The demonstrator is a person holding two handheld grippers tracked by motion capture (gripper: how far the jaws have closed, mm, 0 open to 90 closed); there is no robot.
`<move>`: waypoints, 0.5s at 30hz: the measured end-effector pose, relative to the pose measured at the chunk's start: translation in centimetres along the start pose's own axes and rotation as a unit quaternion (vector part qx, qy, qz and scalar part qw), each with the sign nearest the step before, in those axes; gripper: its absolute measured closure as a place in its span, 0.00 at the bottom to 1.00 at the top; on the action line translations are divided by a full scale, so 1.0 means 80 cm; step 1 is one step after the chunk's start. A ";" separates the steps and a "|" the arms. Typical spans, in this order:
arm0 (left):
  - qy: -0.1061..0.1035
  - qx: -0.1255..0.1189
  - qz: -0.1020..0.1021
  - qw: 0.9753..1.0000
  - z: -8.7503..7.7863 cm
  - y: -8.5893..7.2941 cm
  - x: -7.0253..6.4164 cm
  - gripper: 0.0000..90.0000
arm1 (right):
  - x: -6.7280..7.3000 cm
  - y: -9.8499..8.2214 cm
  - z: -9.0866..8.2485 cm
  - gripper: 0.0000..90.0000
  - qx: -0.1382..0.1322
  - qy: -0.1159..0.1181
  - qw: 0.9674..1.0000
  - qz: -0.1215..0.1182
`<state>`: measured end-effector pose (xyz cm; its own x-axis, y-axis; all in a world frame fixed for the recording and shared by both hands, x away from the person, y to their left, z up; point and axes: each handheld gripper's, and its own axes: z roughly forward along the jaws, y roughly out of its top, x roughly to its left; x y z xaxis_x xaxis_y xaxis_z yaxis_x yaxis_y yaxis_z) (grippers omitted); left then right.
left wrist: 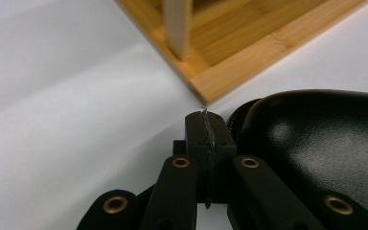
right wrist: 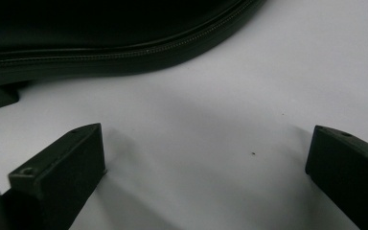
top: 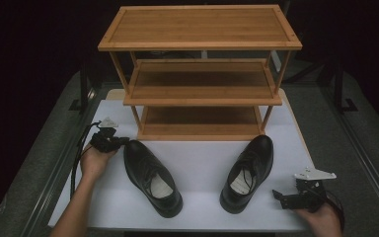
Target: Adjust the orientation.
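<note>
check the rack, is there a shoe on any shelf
No, all three shelves of the wooden rack are bare; both shoes sit on the table.

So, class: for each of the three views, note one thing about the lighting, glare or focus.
High view: the white table is lit while the surroundings fall into darkness. Left gripper view: a soft glare spot sits on the left shoe, and the wooden rack behind is slightly soft. Right gripper view: the right shoe is nearly featureless black, and the open jaws throw soft shadows on the table.

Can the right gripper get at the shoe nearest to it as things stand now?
Probably yes: the right gripper stands open beside the right shoe, with bare white table between them.
</note>
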<state>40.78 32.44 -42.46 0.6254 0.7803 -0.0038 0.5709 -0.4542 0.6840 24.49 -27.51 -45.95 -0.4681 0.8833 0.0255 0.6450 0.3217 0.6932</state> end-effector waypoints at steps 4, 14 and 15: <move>0.000 0.001 0.005 1.000 0.002 0.002 -0.007 1.00 | 0.000 0.000 0.000 0.00 0.000 0.000 1.000 0.000; 0.015 -0.011 -0.004 1.000 -0.023 -0.012 0.000 1.00 | 0.000 0.000 0.000 0.00 0.000 0.000 1.000 0.001; 0.014 -0.011 -0.006 1.000 -0.028 -0.015 0.000 1.00 | 0.000 0.000 0.000 0.00 0.000 0.000 1.000 0.001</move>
<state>38.93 33.97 -41.63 0.6030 0.7977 0.0091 0.5661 -0.4359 0.6996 24.48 -27.51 -45.95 -0.4670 0.8839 0.0269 0.6456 0.3200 0.6934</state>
